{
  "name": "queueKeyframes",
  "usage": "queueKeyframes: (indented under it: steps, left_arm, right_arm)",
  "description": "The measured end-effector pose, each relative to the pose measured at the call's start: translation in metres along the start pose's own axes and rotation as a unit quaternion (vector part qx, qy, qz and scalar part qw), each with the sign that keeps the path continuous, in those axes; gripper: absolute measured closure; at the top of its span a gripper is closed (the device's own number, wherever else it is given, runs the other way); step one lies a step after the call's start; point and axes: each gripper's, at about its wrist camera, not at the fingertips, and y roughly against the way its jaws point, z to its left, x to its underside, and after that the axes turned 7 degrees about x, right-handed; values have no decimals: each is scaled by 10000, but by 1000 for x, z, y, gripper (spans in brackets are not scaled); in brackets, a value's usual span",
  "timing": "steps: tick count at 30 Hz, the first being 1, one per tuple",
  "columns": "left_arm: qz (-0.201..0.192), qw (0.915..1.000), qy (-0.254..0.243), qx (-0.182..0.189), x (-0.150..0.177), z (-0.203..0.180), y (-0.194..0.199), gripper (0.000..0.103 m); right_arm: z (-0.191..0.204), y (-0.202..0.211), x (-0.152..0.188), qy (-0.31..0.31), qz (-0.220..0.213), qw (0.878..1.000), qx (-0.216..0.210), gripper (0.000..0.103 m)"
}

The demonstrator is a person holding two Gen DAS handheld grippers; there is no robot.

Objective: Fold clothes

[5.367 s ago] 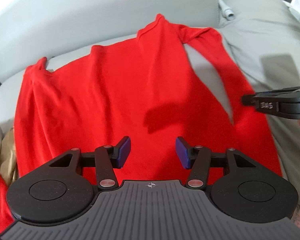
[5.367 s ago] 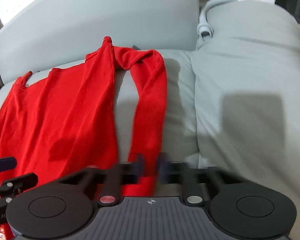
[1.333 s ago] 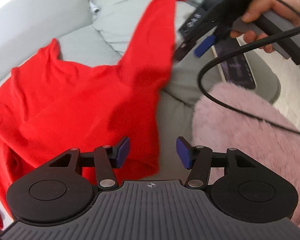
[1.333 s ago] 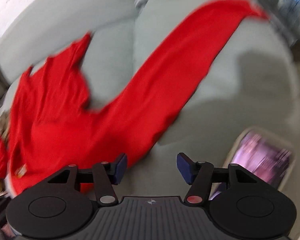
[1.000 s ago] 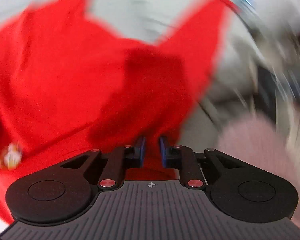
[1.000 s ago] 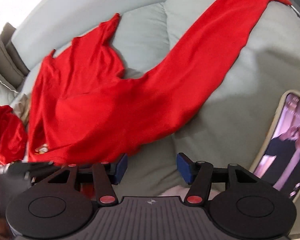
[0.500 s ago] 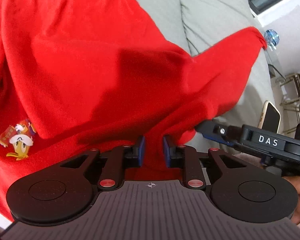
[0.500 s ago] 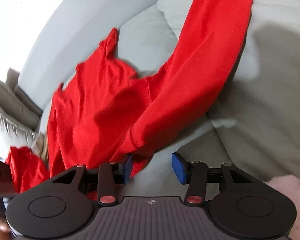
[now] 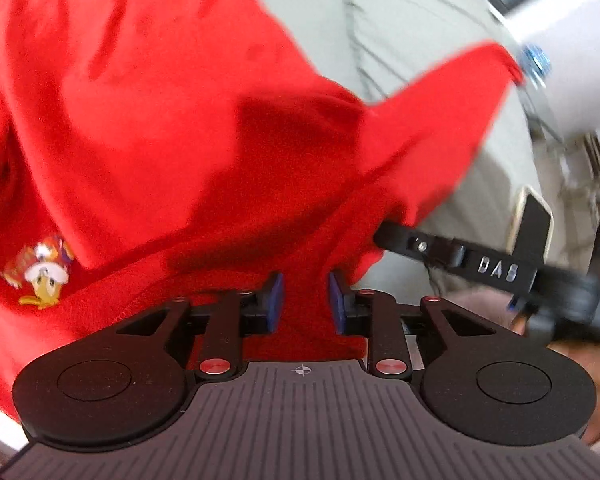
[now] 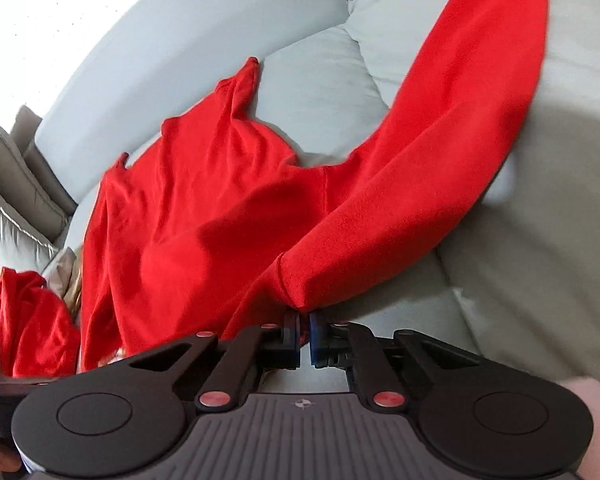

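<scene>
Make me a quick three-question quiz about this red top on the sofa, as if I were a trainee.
1. True or false: the right gripper is shut on the long-sleeved red fabric top.
2. Which picture is printed on the top? A) a cartoon duck in a hat B) a blue star C) a white number
3. Fill in: the long sleeve drapes over a grey ____ cushion.

Key
1. True: its blue pads pinch the fabric where sleeve meets body. The left gripper also has red fabric between its fingers.
2. A: the cartoon duck print shows in the left wrist view.
3. sofa
</scene>
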Motion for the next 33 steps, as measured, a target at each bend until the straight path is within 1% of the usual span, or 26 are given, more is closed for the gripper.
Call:
queueKeyframes:
  steps: [2, 4, 6, 8, 9, 10, 11, 14, 15, 17, 18, 19, 20, 21, 22, 23, 24, 27, 29, 31, 33]
  left_arm:
    - [74, 9990, -427, 75, 6, -12, 6, 64]
    - [208, 9965, -798, 159, 15, -23, 11, 64]
    - [270, 9954, -917, 101, 22, -28, 12, 64]
    - [238, 9952, -952, -18, 25, -31, 13, 64]
    - [206, 9951, -962, -65, 25, -32, 14, 64]
    - [136, 9949, -988, -116, 24, -35, 15, 64]
    - [45, 9946, -1026, -164, 23, -37, 17, 64]
    - [-205, 9931, -1111, -316, 18, -47, 15, 65]
    - [-263, 9926, -1131, -356, 19, -48, 13, 66]
    - [-405, 9900, -1232, -556, 17, -55, 5, 66]
    - [-490, 9876, -1313, -706, 16, -59, 1, 66]
    - [-566, 9842, -1404, -920, 14, -62, -6, 66]
    - [-582, 9811, -1454, -1133, 11, -63, -14, 70]
    - [-518, 9804, -1442, -1241, 9, -60, -20, 75]
    - [-338, 9814, -1410, -1261, 9, -56, -27, 76]
    - [-72, 9823, -1387, -1254, 10, -53, -36, 77]
    - [123, 9820, -1397, -1266, 11, -50, -41, 77]
    - [312, 9769, -1635, -1340, 18, -52, -36, 78]
    - [218, 9789, -1628, -1215, 11, -56, -28, 78]
    - [1, 9812, -1604, -1076, 1, -61, -23, 78]
    - [-128, 9837, -1552, -898, -15, -72, -27, 78]
  right_arm:
    - [-8, 12, 3, 47, 140, 9992, 378, 97]
    - [-17, 16, 8, 49, 307, 9975, 627, 97]
    - [-27, 18, 11, -42, 429, 9971, 629, 96]
    - [-26, 22, 12, 112, 493, 9965, 660, 89]
    - [-23, 24, 12, 194, 524, 9958, 730, 80]
    - [-21, 31, 11, 255, 454, 9960, 727, 71]
    - [-20, 35, 11, 275, 393, 9963, 707, 69]
    - [-18, 47, 5, 395, 41, 9966, 723, 69]
    - [-17, 49, 2, 442, -111, 9969, 635, 70]
    - [-14, 41, -2, 459, -193, 9979, 419, 83]
    - [-13, 37, -4, 465, -226, 9982, 310, 92]
    - [-9, 25, -6, 522, -201, 9982, 208, 92]
    - [-4, 16, -6, 578, -139, 9980, 208, 92]
    - [0, 8, -5, 632, -74, 9977, 222, 92]
    - [3, -3, -2, 746, 95, 9965, 362, 92]
    - [6, -15, 0, 867, 277, 9945, 520, 93]
    - [8, -22, 4, 994, 461, 9913, 726, 97]
    - [14, -18, 6, 1246, 712, 9854, 915, 97]
    - [8, -2, 0, 1291, 579, 9868, 791, 95]
    - [-4, 15, -14, 1177, 228, 9902, 712, 91]
    - [-25, 31, -38, 1004, -215, 9920, 733, 90]
